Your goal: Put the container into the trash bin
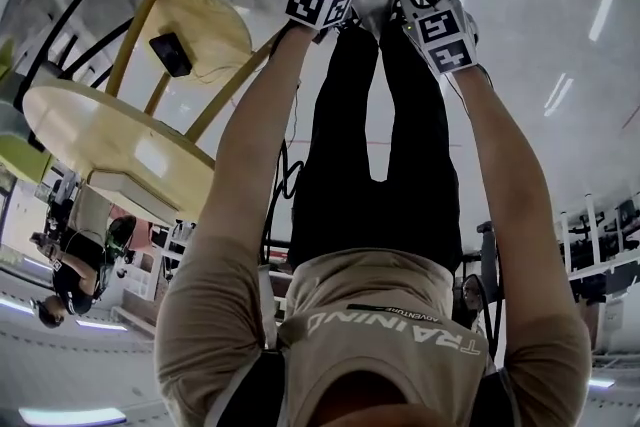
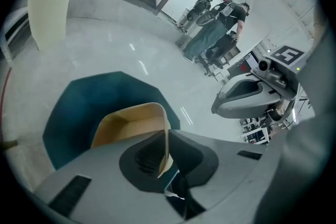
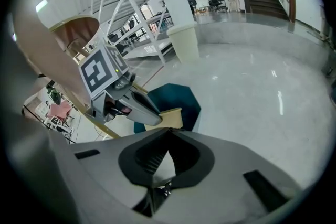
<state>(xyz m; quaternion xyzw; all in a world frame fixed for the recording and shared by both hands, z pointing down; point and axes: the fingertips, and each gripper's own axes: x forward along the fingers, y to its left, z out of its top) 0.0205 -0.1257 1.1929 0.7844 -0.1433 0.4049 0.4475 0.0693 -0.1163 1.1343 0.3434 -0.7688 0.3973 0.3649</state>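
- Readable writing: the word "TRAINING" runs across the person's tan shirt (image 1: 400, 315) and reads upside down in the head view. A smaller line of print beside it is too small to read with confidence.
- Markers: each gripper carries a cube with black-and-white square patterns. They hold no legible letters.
- The left gripper (image 2: 168, 139) has its jaws nearly together, pinching one thin wall of the tan container (image 2: 131, 120). The wall stands edge-on between the pads.
- Container, position: it hangs in the air at the left jaws, directly over the dark teal trash bin (image 2: 79, 107). It is not inside the bin.
- Container, orientation: the gripped wall runs away from the jaws. The rounded rim curves off to picture left in the left gripper view, so the hollow side is turned toward that camera. Which of its axes is the longer cannot be told.
- Trash bin: an eight-sided outline, seen from above, standing on the pale glossy floor (image 2: 157, 50).
- The right gripper (image 3: 169, 131) has its jaw tips meeting with nothing between them. It hangs just beside the left gripper, apart from the container.
- Surroundings: a round yellow table (image 1: 100, 140) with wooden legs stands near the person. A cream cylinder (image 2: 50, 13) and several people (image 2: 223, 13) are well apart across the floor.
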